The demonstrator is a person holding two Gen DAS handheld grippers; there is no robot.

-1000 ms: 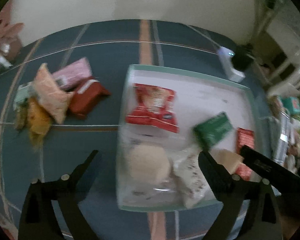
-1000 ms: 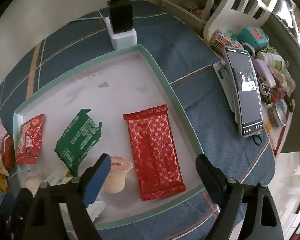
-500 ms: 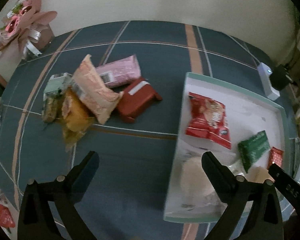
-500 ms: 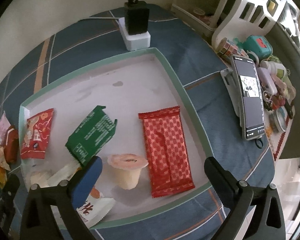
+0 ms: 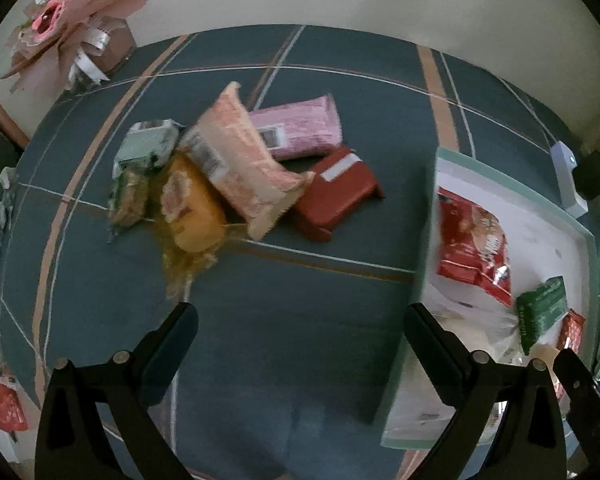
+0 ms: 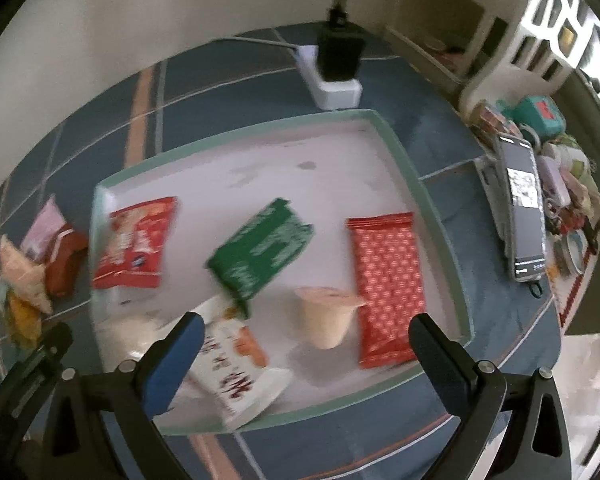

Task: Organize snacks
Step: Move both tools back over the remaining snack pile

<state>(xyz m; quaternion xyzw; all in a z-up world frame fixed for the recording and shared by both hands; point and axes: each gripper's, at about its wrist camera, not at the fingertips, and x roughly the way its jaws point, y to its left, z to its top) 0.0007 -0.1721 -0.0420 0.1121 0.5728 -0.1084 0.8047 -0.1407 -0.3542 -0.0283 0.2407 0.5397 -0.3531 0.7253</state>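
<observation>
On the blue plaid tablecloth [image 5: 284,320] the shallow white tray with green rim [image 6: 404,160] holds sorted snacks, so the spread, empty left gripper [image 5: 300,340] likely fetches next the peach pillow-shaped snack bag [image 5: 244,160]; only the right view, whose right gripper [image 6: 304,344] also gapes empty, shows the pudding cup [image 6: 326,316].

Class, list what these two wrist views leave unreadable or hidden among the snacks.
- Left wrist view: green-white pack partly hidden under the peach bag.
- Right wrist view: green packet print lost to motion blur.
- Right wrist view: white pouch partly covered by the right gripper finger.
</observation>
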